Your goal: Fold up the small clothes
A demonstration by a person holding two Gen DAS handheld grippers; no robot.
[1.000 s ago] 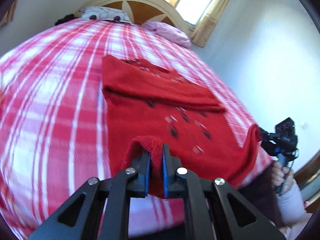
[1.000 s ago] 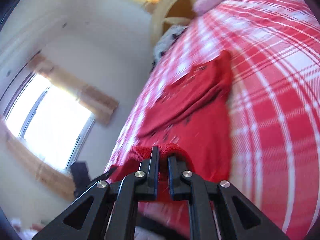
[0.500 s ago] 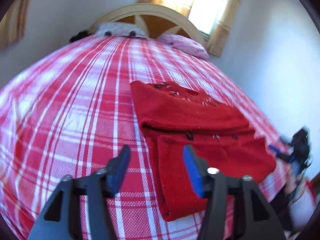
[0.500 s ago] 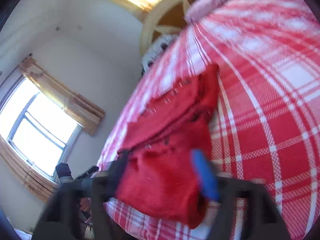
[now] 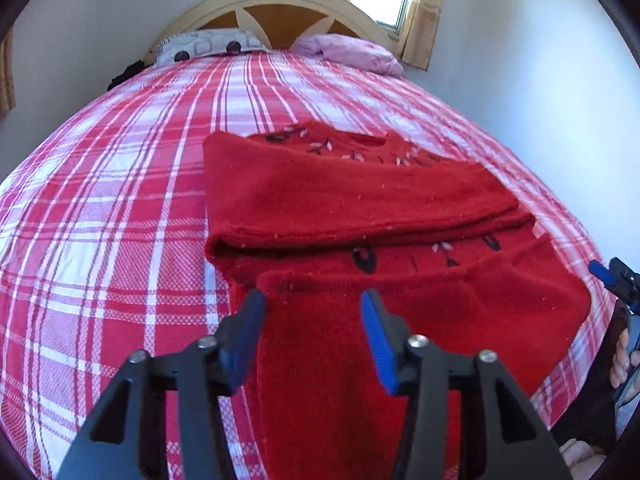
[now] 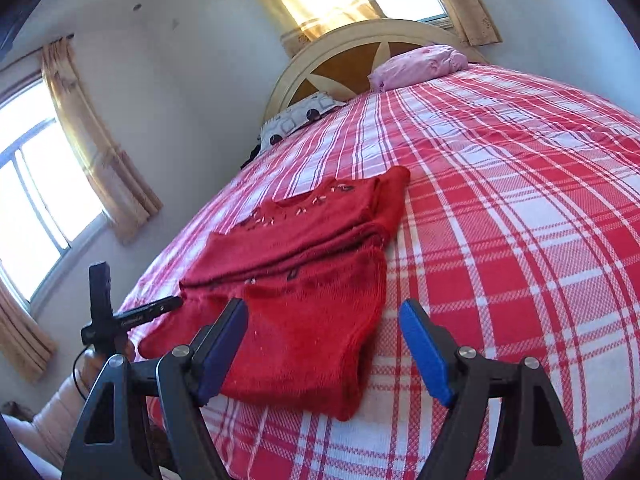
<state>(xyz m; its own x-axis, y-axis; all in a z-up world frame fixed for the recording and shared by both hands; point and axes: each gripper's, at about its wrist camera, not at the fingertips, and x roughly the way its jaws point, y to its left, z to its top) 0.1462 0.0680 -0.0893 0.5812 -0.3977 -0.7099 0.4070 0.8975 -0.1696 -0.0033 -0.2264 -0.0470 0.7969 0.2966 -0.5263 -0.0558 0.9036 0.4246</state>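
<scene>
Left gripper point(image 5: 314, 330): fingers spread wide, holding nothing, poised over the near folded edge of the sweater
Right gripper point(image 6: 324, 354): fingers spread wide, holding nothing, at the sweater's near corner
Sweater point(image 5: 360, 216): red knit, folded flat on the checked bedspread point(image 5: 100, 220); neckline points toward the headboard point(image 5: 280, 12), folded bands run crosswise
Writing: lettering on the left gripper's side, too small to read

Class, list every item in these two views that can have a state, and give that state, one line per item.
red sweater: partly folded, lying flat on the bed, held by nothing
left hand-held gripper: open, empty, over the sweater's near edge
right hand-held gripper: open, empty
plaid bedspread: spread smooth
curtains: drawn aside, daylight coming in
</scene>
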